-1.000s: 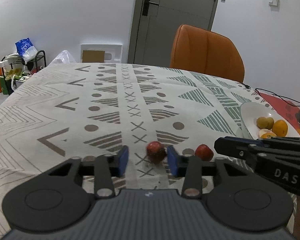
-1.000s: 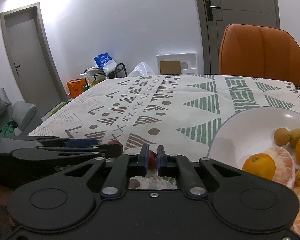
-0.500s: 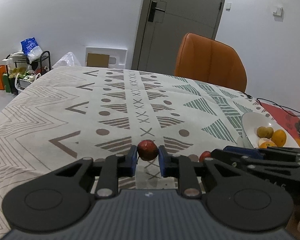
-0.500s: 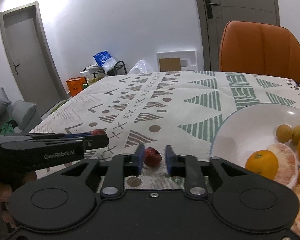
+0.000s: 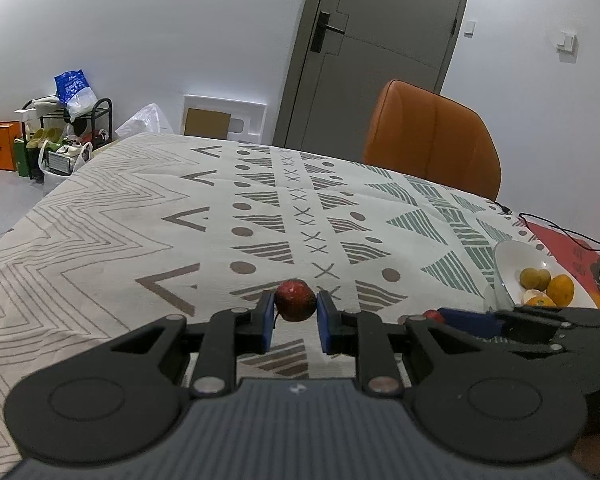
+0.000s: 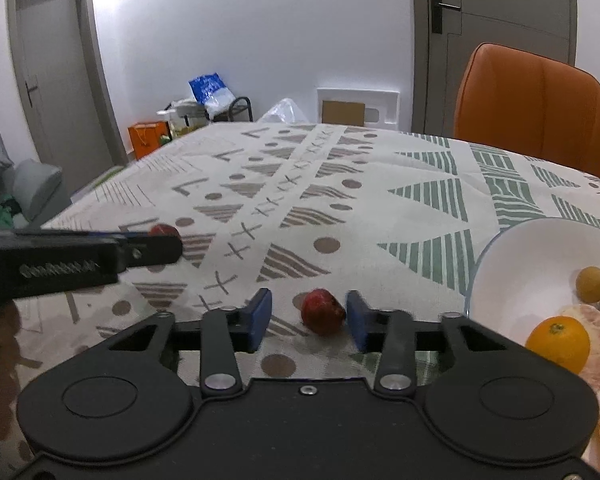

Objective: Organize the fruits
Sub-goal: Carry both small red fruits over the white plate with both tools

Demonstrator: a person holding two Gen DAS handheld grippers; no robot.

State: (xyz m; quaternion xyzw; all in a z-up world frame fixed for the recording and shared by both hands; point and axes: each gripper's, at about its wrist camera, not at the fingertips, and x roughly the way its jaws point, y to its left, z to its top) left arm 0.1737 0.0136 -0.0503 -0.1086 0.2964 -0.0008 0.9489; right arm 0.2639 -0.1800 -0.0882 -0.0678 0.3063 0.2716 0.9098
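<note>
Between right gripper point(image 6: 308, 320) fingers: loose red fruit point(image 6: 323, 311).

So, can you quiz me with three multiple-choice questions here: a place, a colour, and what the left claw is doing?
1. The loose red fruit lies: A in a bowl, B on the tablecloth, C on the floor.
2. The chair is: A grey, B orange, C blue.
3. The left gripper is: A open and empty, B shut on a red fruit, C shut on an orange.
Key: 1B, cloth shows all round it; 2B, its back is orange; 3B, it is squeezed from both sides.
</note>
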